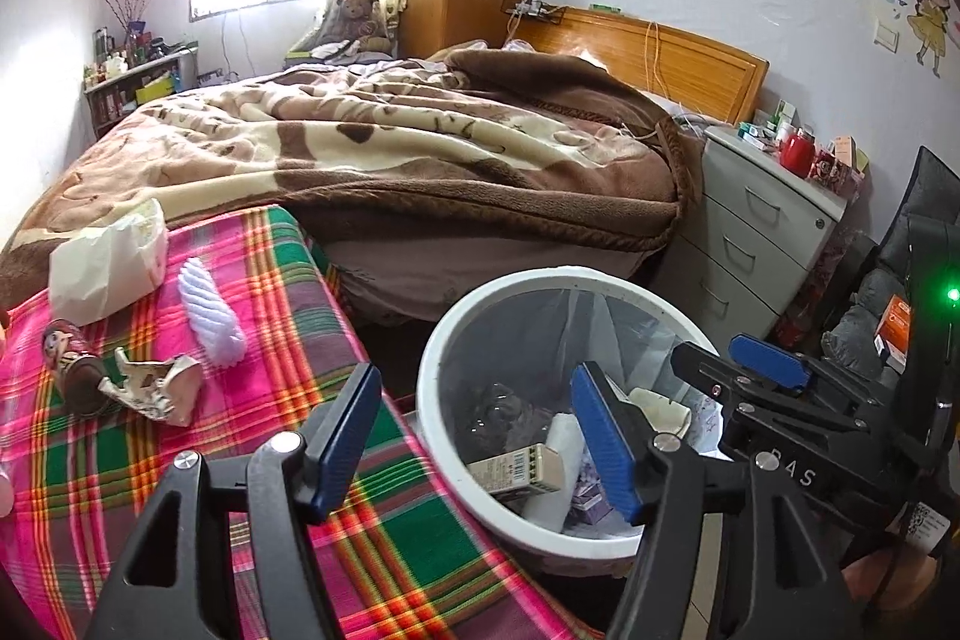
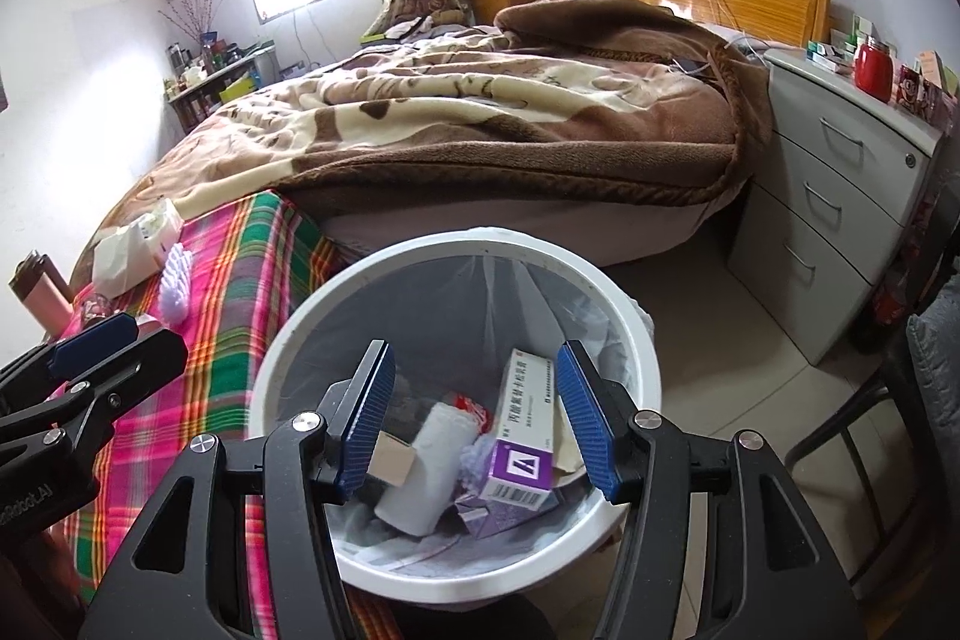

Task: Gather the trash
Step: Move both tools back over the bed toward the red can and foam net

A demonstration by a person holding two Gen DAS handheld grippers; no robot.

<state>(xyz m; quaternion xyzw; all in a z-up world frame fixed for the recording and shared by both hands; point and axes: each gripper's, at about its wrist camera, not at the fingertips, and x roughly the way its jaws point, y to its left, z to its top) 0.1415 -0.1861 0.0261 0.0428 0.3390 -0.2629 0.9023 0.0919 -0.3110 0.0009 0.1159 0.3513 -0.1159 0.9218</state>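
The purple and white box (image 2: 521,451) lies tilted in the white bin (image 2: 642,370), on top of the other trash. It has a big letter A on its purple end, a bar code, and a row of Chinese words down its side that are too small to read. Next to it lies a white paper roll (image 2: 429,466) and a small brown box (image 2: 393,457), half hidden behind a blue finger pad.

The right gripper (image 2: 477,421) hangs over the bin with its fingers wide apart and nothing between them. The left gripper (image 1: 480,451) is wide apart too and holds nothing. It sits over the edge of the plaid cloth (image 1: 240,460) and the bin rim.

In the left view, the letters "A S" show on the right gripper's black body; the rest is cut off.

On the cloth lie a torn paper scrap (image 1: 159,385), a white brush (image 1: 210,319), a crumpled paper bag (image 1: 108,262) and a small can (image 1: 75,364) with a cartoon face.
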